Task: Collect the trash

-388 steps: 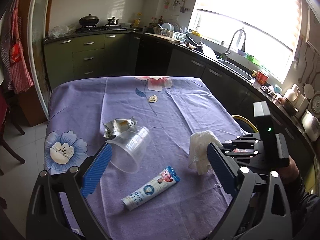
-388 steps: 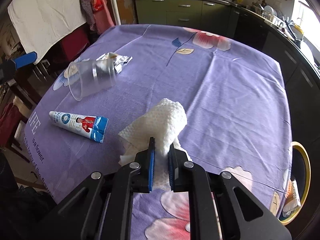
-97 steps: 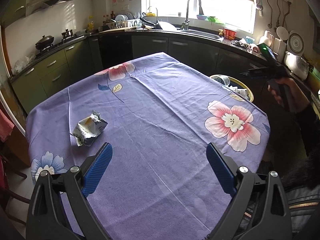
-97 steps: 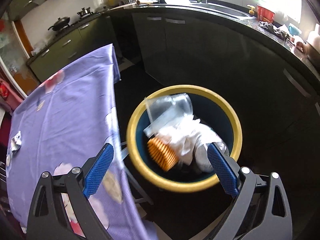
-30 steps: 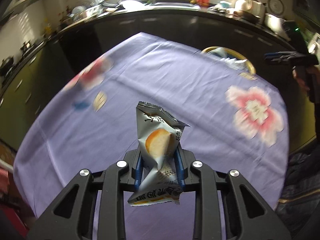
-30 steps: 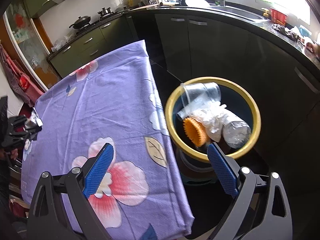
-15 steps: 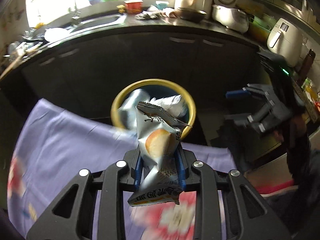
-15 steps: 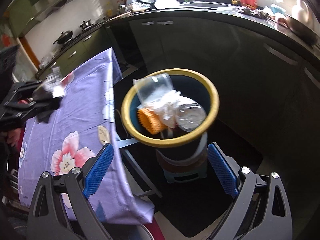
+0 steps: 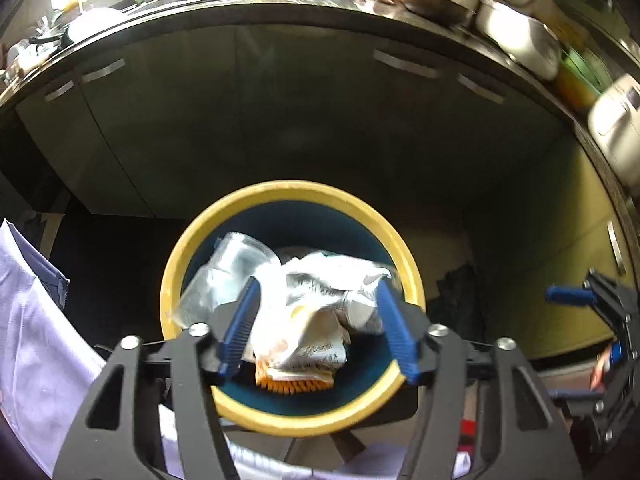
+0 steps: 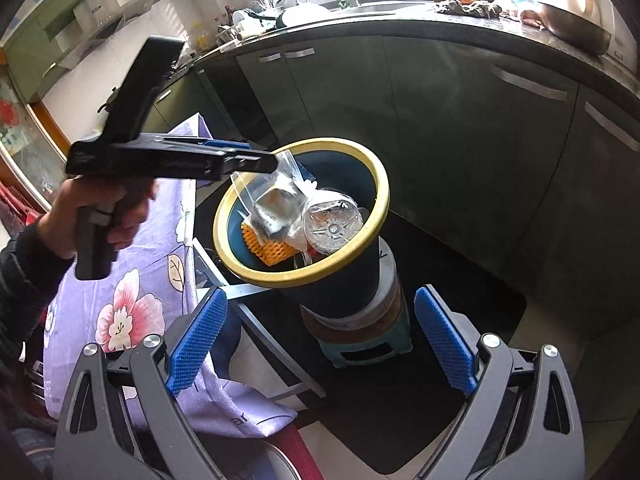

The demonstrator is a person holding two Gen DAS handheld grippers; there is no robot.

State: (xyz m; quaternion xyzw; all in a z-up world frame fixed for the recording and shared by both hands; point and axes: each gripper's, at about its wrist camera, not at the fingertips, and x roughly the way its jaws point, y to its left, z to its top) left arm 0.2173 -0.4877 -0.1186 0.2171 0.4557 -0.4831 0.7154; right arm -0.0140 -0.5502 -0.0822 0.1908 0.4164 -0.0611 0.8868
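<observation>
My left gripper (image 9: 318,286) hangs just above the yellow-rimmed blue bin (image 9: 288,188), and its jaws are opening. The silver snack wrapper (image 9: 312,320) is blurred between the blue pads, free of them and dropping onto the trash. From the right wrist view the wrapper (image 10: 276,208) sits inside the bin (image 10: 376,184) below the left gripper (image 10: 256,162), which a hand holds. In the bin lie a clear cup (image 9: 224,276), a plastic bottle (image 10: 332,224) and an orange ridged piece (image 10: 268,252). My right gripper (image 10: 320,298) is open and empty, on the near side of the bin.
The bin stands on a low stool (image 10: 368,344) between the table with the purple flowered cloth (image 10: 132,280) and dark kitchen cabinets (image 10: 460,120). The counter above carries dishes and pots. A dark mat covers the floor around the stool.
My left gripper swung from the table edge to right over the bin and spread its jaws. The wrapper left the pads and fell toward the bin. The right gripper drew back a little.
</observation>
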